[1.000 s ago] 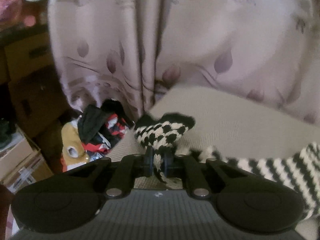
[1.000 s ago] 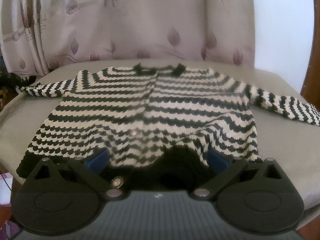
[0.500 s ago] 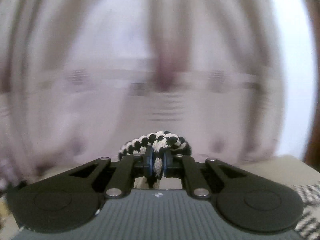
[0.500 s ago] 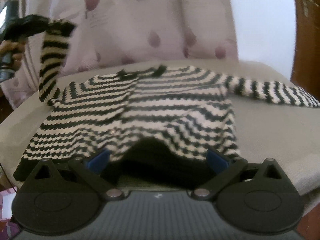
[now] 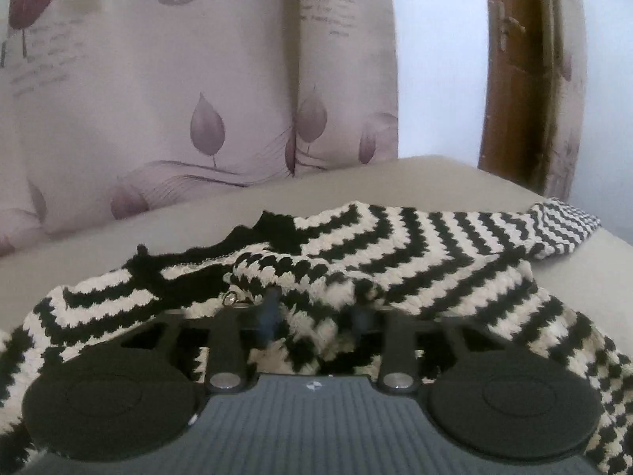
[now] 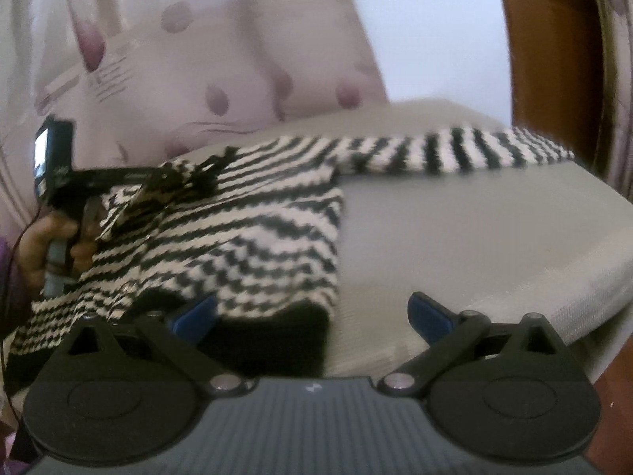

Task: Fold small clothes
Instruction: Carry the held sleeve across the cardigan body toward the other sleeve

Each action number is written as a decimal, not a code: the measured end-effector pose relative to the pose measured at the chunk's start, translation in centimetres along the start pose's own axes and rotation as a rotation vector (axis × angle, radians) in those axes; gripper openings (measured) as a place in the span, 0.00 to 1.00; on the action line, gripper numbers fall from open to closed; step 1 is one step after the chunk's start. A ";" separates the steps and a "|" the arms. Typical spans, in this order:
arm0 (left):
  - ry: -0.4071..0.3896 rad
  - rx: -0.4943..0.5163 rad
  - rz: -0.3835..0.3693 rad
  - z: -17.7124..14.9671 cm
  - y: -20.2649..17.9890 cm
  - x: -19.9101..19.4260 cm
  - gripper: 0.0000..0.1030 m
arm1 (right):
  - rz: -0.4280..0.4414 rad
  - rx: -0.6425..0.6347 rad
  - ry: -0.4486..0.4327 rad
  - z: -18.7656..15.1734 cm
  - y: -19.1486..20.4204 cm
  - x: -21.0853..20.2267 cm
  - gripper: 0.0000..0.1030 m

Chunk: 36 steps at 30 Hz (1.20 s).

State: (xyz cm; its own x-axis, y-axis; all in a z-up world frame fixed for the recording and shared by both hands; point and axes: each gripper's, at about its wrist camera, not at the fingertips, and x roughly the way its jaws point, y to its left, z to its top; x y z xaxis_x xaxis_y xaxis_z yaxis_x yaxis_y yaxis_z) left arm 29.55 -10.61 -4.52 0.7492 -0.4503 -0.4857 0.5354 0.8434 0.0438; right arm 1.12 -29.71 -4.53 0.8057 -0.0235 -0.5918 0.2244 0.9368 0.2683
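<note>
A black-and-white striped knit sweater [image 5: 395, 253] lies flat on a beige cushion [image 5: 190, 217]. Its left sleeve [image 5: 277, 265] is folded over onto the chest. My left gripper [image 5: 315, 312] hovers low over that sleeve; its jaws are opening and the sleeve end lies loose between them. From the right wrist view, the left gripper [image 6: 174, 180] sits over the sweater [image 6: 253, 237] near the collar, held by a hand [image 6: 43, 245]. My right gripper [image 6: 312, 314] stands wide open above the black hem [image 6: 277, 336], pressing on nothing. The other sleeve [image 6: 455, 154] stretches out to the right.
A pale curtain with purple leaf prints [image 5: 158, 99] hangs right behind the cushion. A brown wooden door frame [image 5: 510, 79] stands at the back right. Bare cushion [image 6: 455, 237] shows to the right of the sweater, down to its front edge.
The left gripper swung the left sleeve from far out at the left up and across onto the sweater's chest, then parted its jaws. The right gripper drifted right along the hem, still open.
</note>
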 end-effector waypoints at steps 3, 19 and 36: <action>-0.038 0.011 0.033 0.3 -0.3 -0.7 0.52 | 0.011 0.034 0.000 0.2 -0.7 0.4 1.00; -0.183 -0.386 0.652 1.5 15.0 -17.8 0.11 | 0.085 0.454 -0.162 10.6 -20.5 3.1 1.00; 0.013 -0.647 1.301 -13.0 27.7 -29.3 0.70 | -0.006 0.800 -0.076 14.7 -37.1 14.1 0.95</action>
State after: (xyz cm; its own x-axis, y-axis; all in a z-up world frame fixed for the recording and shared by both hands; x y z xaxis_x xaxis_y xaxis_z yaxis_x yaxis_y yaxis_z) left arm 17.31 29.72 -0.36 0.5528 0.7209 -0.4181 -0.7754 0.6288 0.0590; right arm 12.22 -69.92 -11.66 0.8320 -0.0781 -0.5493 0.5303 0.4033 0.7458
